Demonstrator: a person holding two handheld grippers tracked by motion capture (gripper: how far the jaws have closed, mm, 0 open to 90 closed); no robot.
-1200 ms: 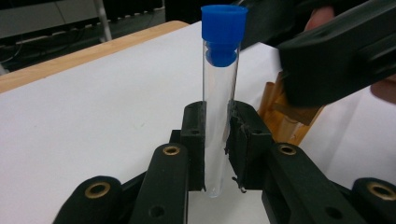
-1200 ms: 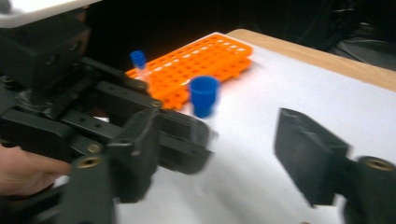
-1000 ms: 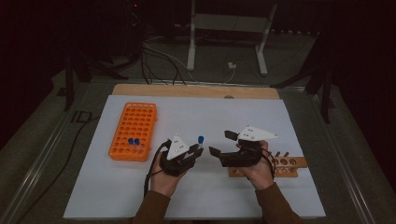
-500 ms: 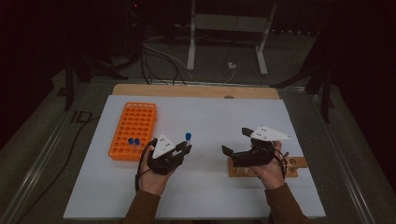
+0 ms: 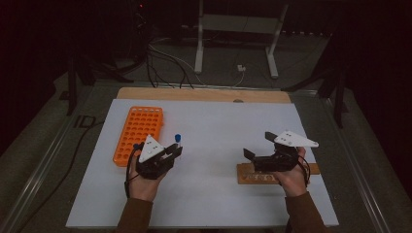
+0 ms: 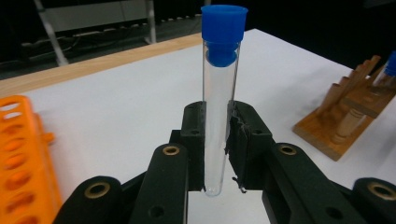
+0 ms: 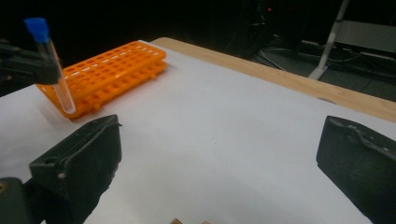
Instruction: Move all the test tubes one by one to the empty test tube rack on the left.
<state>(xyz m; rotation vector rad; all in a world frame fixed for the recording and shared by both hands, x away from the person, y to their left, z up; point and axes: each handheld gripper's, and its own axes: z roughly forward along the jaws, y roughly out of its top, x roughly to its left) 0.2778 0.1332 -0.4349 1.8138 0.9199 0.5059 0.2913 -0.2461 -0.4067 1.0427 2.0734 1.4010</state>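
My left gripper (image 5: 172,150) (image 6: 217,149) is shut on a clear test tube with a blue cap (image 5: 178,139) (image 6: 219,93) and holds it upright just right of the orange tube rack (image 5: 138,128) (image 6: 18,154). That tube (image 7: 53,60) and the orange rack (image 7: 112,70) also appear in the right gripper view. My right gripper (image 5: 259,145) (image 7: 219,140) hovers over the low wooden rack (image 5: 252,175) (image 6: 350,112). Its jaws have just been opening and now stand wide open with nothing between them.
A white mat (image 5: 218,121) covers the table, with a wooden strip (image 5: 204,94) along its far edge. Another blue-capped tube (image 6: 390,65) stands in the wooden rack. Metal stand legs (image 5: 272,58) and cables (image 5: 165,58) lie on the floor beyond.
The hands have drawn apart. The left one carried the tube leftward toward the orange rack, and the right one went right over the wooden rack with its jaws spreading wider.
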